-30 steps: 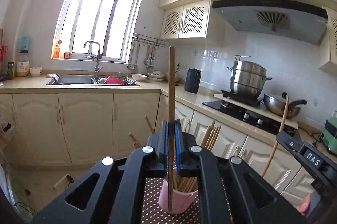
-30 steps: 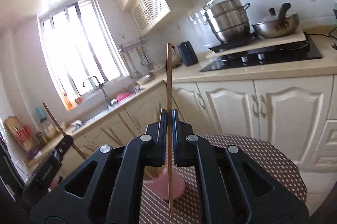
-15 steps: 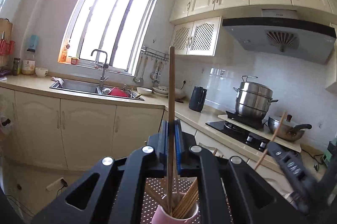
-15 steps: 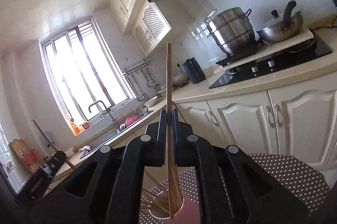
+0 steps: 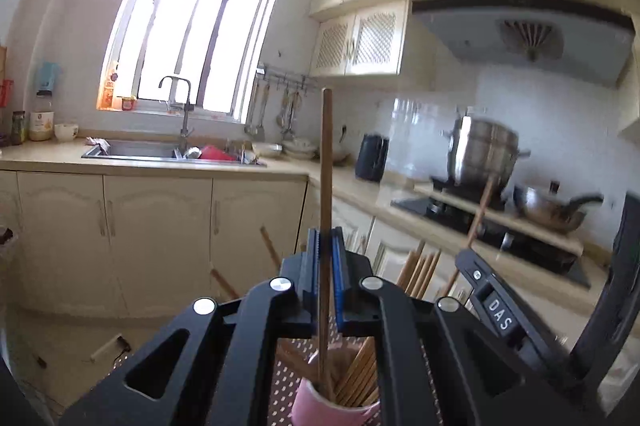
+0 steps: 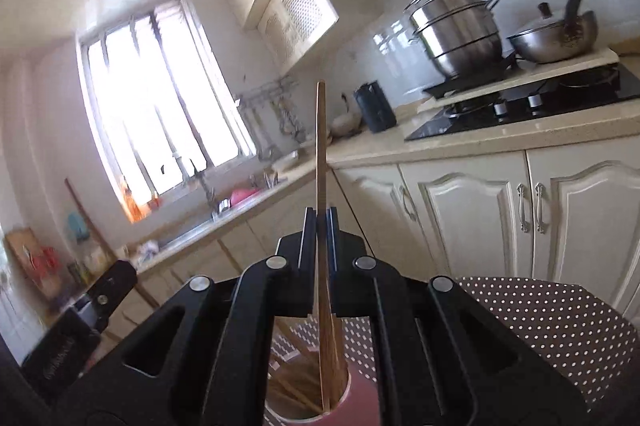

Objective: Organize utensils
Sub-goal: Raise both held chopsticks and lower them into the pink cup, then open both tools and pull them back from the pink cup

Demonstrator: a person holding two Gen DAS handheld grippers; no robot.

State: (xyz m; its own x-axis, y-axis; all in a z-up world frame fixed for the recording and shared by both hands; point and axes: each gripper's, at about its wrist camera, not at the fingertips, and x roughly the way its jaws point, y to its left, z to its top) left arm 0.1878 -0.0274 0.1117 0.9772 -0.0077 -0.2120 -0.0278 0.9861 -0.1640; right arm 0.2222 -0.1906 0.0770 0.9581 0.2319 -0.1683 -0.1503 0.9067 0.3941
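My left gripper (image 5: 325, 238) is shut on a brown wooden chopstick (image 5: 326, 166) that stands upright, its lower end inside a pink cup (image 5: 320, 404) holding several chopsticks. In the right wrist view my right gripper (image 6: 321, 218) is shut on a lighter chopstick (image 6: 320, 146), also upright, with its lower tip down in the same pink cup (image 6: 360, 406). The right gripper (image 5: 496, 314) shows at the right of the left wrist view, its chopstick blurred. The left gripper (image 6: 80, 322) appears at the lower left of the right wrist view.
The cup stands on a brown polka-dot tablecloth (image 6: 560, 322). Behind are cream cabinets (image 5: 160, 226), a sink (image 5: 160, 150) under the window, a black kettle (image 5: 372, 158), and a steamer pot (image 6: 460, 30) and a wok (image 6: 556, 38) on the stove.
Both grippers have sunk toward the pink cup with their chopsticks. The chopstick tips now reach deeper among the ones in the cup. The right gripper has come closer in the left wrist view.
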